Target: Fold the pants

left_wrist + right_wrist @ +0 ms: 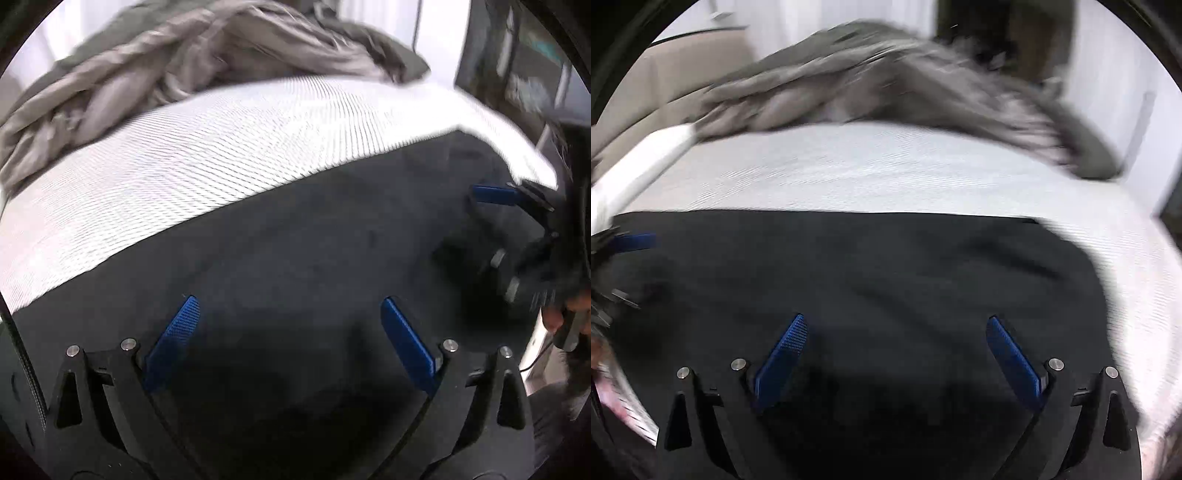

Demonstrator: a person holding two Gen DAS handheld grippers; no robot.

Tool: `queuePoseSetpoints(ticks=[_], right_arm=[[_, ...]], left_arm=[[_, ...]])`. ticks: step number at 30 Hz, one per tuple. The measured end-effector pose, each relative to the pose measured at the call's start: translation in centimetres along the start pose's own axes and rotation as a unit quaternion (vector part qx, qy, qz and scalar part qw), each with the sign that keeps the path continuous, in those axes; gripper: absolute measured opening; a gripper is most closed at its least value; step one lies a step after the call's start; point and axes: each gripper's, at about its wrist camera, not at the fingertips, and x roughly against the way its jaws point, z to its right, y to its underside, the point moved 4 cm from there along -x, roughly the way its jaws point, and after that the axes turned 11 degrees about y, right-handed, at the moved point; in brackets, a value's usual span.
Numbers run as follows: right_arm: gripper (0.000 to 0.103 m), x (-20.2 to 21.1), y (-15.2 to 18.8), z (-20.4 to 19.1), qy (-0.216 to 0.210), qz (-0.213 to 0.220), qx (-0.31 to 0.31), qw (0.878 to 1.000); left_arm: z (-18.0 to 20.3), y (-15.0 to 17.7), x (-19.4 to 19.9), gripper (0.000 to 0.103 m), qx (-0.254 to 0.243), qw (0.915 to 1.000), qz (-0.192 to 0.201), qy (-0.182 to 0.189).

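Jaws on both grippers stand wide apart with nothing between them: the left gripper (290,343) and the right gripper (895,360) each hover low over the dark pants (849,266), which lie spread flat on the white-sheeted bed (184,158), a rumpled grey blanket (166,62) behind. This looks like the pause between folds; next, each gripper probably needs to drop to a near edge, just below the blue pads (783,354), and pinch it.
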Motion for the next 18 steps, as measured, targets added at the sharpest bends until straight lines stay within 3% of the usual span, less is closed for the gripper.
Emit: queuePoseSetpoints(ticks=[2,4,5,8,10,11,12,15,18], right_arm=[[0.099,-2.2,0.1,-3.0,-0.016,-0.028,0.050,0.998],[0.098,-3.8,0.9,-4.2,0.022,-0.030,0.118,0.992],[0.098,-2.9,1.5,-4.0,0.022,-0.022,0.124,0.992],[0.100,-3.2,1.7,2.1,0.052,-0.035,0.055,0.997],[0.097,-4.2,3.3,7.1,0.136,-0.054,0.015,0.989],[0.097,-4.2,3.7,8.1,0.118,-0.050,0.005,0.992],[0.097,-4.0,4.0,8.2,0.109,-0.048,0.003,0.993],[0.098,-3.3,2.6,6.4,0.168,-0.034,0.057,0.984],[0.098,-1.2,1.9,4.2,0.127,-0.001,0.054,0.990]], left_arm=[[-0.6,0.6,-2.5,0.098,-0.001,0.9992,-0.035,-0.021],[-2.1,1.1,-2.8,0.098,0.017,0.9992,-0.036,0.001],[-3.0,1.1,-2.5,0.098,0.030,0.9990,-0.032,0.005],[-6.9,1.8,-1.2,0.100,0.074,0.9962,-0.029,-0.034],[-8.6,2.3,-0.7,0.100,0.107,0.9934,-0.025,-0.035],[-8.8,2.4,-0.4,0.100,0.110,0.9931,-0.024,-0.033],[-8.6,2.3,-0.2,0.100,0.107,0.9932,-0.024,-0.039],[-7.3,1.6,-0.1,0.099,0.098,0.9932,-0.023,-0.058],[-5.1,-1.0,-0.3,0.099,0.083,0.9963,0.005,-0.022]])
